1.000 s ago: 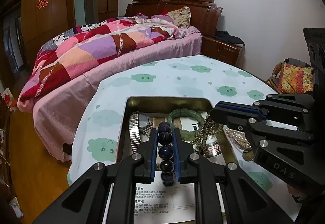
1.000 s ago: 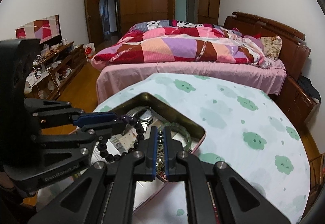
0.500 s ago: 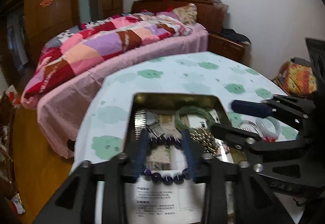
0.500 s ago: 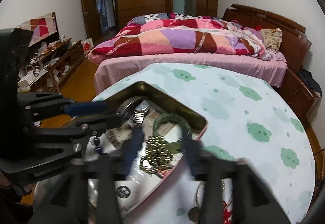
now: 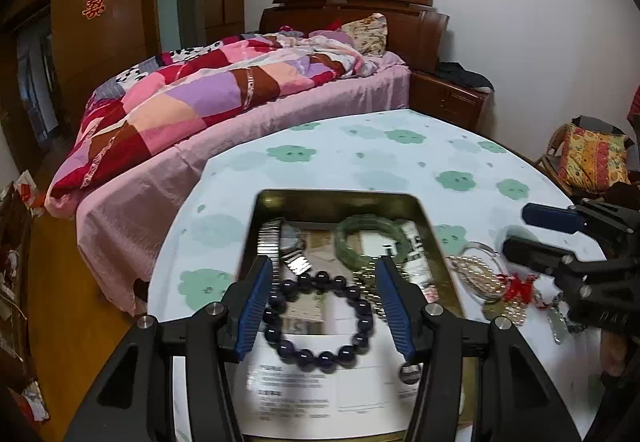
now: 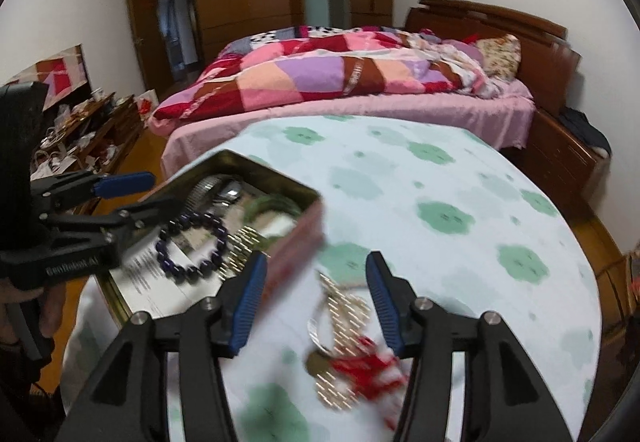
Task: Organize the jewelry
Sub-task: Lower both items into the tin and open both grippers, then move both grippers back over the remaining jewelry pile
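Your left claw (image 5: 322, 294) has just been opening and now stands wide, its blue pads either side of the bead bracelet (image 5: 320, 318) without pressing on it. Your right claw (image 6: 314, 298) has also just been opening; its jaws are apart over the table, off the tin's right side, with nothing gripped.

Going by size: the bed (image 5: 224, 109) with its patchwork quilt fills the far side of the room. Nearer you is the round table (image 5: 360, 157), covered in a pale cloth with green cloud shapes. On it sits the tin (image 5: 332, 197), open-topped, lined with printed paper.

Inside the tin, the dark bead bracelet lies flat on the paper at the near end. Behind it, the green bangle (image 5: 370, 238) rests toward the far right, and the watch (image 5: 280, 242) with its metal band lies toward the far left. A heap of gold beads (image 6: 240, 246) sits just beside the bracelet, against the tin's right wall.

Outside the tin, on the cloth under your right claw, lies a blurred tangle of gold chain and a red tassel (image 6: 360, 366).
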